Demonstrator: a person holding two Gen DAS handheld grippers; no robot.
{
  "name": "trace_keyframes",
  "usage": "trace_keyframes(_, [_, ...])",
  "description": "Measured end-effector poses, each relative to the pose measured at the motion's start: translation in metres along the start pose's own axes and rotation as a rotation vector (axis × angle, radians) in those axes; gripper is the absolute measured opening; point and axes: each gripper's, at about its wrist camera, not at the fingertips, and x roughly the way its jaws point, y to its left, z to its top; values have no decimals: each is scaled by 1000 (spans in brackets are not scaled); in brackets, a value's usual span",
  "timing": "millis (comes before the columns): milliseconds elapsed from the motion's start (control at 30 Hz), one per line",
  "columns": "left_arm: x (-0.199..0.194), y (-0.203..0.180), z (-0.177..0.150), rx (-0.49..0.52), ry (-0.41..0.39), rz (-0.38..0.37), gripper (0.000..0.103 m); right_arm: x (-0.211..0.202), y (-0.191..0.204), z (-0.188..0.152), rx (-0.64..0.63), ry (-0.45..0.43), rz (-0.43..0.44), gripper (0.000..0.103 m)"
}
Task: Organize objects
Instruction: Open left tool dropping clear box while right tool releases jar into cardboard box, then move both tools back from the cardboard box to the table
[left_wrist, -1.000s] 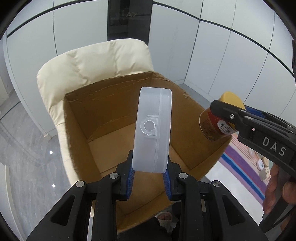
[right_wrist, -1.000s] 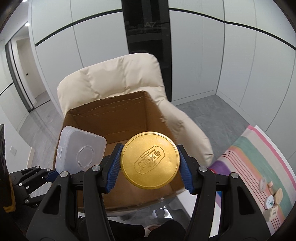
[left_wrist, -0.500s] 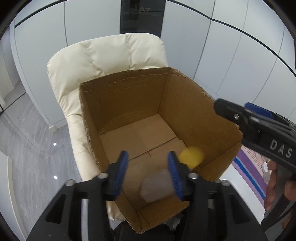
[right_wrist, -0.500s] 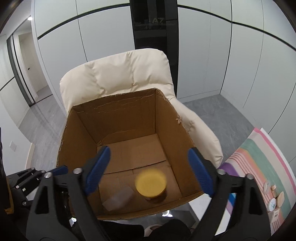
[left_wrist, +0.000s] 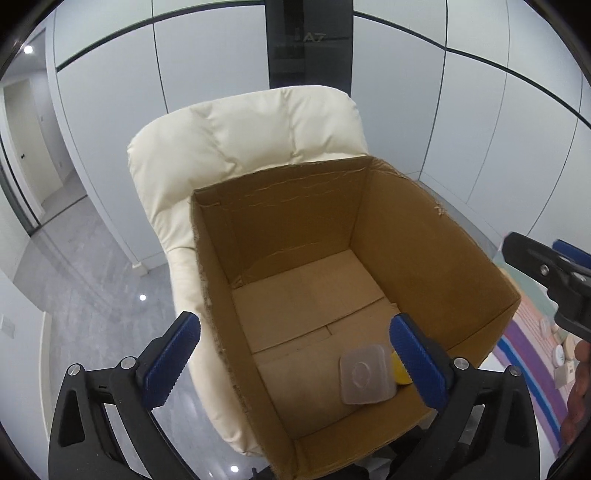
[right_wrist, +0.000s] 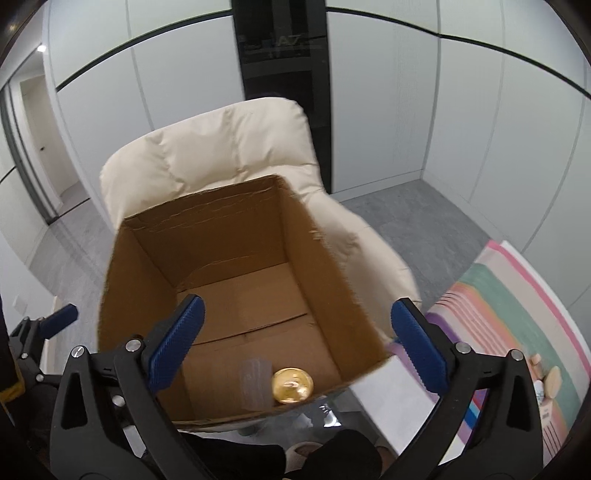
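Note:
An open cardboard box (left_wrist: 436, 229) (right_wrist: 325, 273) stands on a cream chair. A clear plastic container (left_wrist: 365, 373) lies on the box floor near the front wall, and shows faintly in the right wrist view (right_wrist: 254, 382). A jar with a gold lid (right_wrist: 292, 384) lies beside it; only a yellow sliver of the jar (left_wrist: 399, 369) shows in the left wrist view. My left gripper (left_wrist: 295, 362) is open and empty above the box's front edge. My right gripper (right_wrist: 295, 343) is open and empty above the box.
The cream padded chair (left_wrist: 240, 147) (right_wrist: 221, 147) holds the box. A striped mat (right_wrist: 509, 314) with several small items (right_wrist: 550, 380) lies on the floor at right. Grey walls stand behind. The right gripper's body (left_wrist: 546, 273) is at the right edge.
Both grippers opened and let go. The clear container and the gold-lidded jar dropped into the box and now lie on its floor. Both grippers pulled back and up.

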Motion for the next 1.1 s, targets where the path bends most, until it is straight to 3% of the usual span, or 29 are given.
trace_keyframes(633, [2,-67,7,70,-18,-87,103,-22,-71,-22,73,17,-99,103])
trace_keyframes(1100, [-1,-136,6,140,-15,-192,103,-50,-129,-45,150,22,-178,103])
